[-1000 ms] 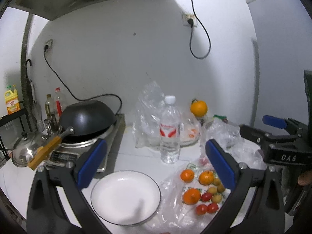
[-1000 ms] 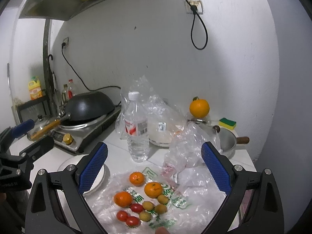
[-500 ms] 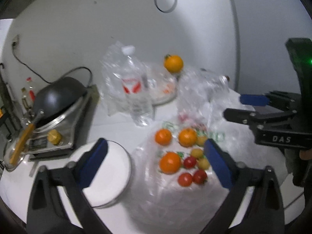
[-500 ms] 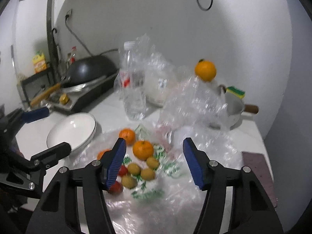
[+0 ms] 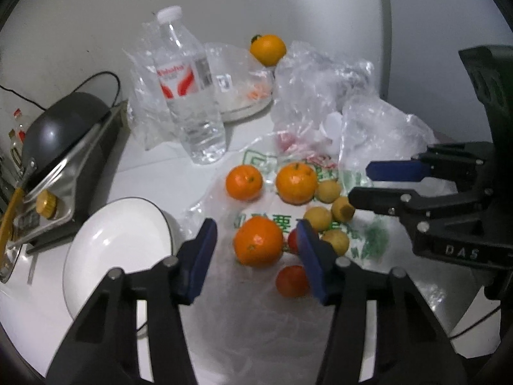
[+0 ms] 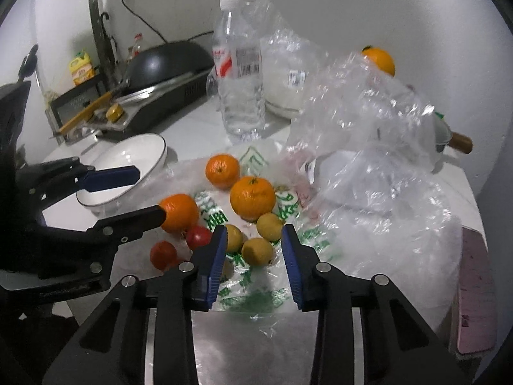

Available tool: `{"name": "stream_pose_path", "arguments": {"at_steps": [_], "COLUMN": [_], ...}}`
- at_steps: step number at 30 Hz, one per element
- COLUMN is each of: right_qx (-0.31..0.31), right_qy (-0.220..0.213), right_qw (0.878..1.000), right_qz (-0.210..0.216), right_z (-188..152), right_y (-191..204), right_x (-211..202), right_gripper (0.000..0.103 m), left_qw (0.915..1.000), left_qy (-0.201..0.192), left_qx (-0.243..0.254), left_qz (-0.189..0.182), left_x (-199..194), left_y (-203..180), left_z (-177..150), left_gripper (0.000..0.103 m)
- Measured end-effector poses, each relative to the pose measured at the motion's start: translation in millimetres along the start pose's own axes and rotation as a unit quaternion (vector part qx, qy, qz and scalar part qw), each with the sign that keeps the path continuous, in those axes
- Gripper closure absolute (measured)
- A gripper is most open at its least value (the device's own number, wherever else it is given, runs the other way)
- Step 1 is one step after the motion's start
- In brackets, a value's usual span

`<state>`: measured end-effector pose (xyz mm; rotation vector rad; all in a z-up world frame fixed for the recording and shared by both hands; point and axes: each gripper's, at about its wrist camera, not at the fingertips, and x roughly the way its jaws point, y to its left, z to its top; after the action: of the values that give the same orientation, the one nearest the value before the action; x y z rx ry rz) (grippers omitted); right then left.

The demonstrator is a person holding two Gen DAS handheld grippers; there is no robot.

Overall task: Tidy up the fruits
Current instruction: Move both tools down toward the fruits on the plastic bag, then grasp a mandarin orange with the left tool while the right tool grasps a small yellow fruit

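Three oranges, several small yellow fruits and red tomatoes lie on a flat plastic bag [image 5: 256, 304]. My left gripper [image 5: 256, 234] is open, its blue pads either side of the nearest orange [image 5: 258, 241], not touching it. My right gripper [image 6: 253, 240] is open around a yellow fruit [image 6: 257, 251]. The right gripper also shows in the left wrist view [image 5: 368, 186] by the yellow fruits. A white bowl [image 5: 96, 250] stands empty at the left of the fruit. A red tomato [image 5: 291, 280] lies by my left gripper's right pad.
A water bottle [image 5: 189, 89] stands behind the fruit. Crumpled clear bags [image 6: 368, 122] rise at the right. Another orange [image 5: 267, 48] sits at the back by the wall. A black wok on a cooker [image 5: 61, 128] is at the left.
Both grippers have moved down and forward over the fruit. Their jaws have narrowed, the left around the nearest orange, the right around a yellow fruit.
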<state>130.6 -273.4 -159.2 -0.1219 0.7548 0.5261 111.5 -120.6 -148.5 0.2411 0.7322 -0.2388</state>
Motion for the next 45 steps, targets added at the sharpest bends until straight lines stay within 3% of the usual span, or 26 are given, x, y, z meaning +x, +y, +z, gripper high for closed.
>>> {"name": "stream_pose_path", "arguments": {"at_steps": [5, 18, 23, 40, 45], "right_qx": [0.002, 0.0, -0.003, -0.001, -0.001], "right_qy": [0.015, 0.053, 0.064, 0.038, 0.029], "right_qw": [1.0, 0.998, 0.997, 0.999, 0.999], "right_qz": [0.018, 0.034, 0.032, 0.019, 0.016], "right_z": [0, 1, 1, 7, 11], "right_y": [-6, -10, -10, -7, -7], "right_x": [14, 33, 37, 26, 22], "right_gripper": [0.077, 0.077, 0.077, 0.076, 0.076], "left_qw": [0.9998, 0.9985, 0.9982, 0.9958, 0.995], "left_qy": [0.006, 0.037, 0.046, 0.056, 0.078], "left_qx": [-0.002, -0.02, -0.031, -0.054, -0.043], "left_qz": [-0.019, -0.035, -0.024, -0.048, -0.047], "left_x": [13, 38, 43, 51, 62], "left_y": [0, 5, 12, 21, 15], "left_z": [1, 4, 6, 5, -2], "left_gripper": [0.05, 0.051, 0.052, 0.051, 0.052]}}
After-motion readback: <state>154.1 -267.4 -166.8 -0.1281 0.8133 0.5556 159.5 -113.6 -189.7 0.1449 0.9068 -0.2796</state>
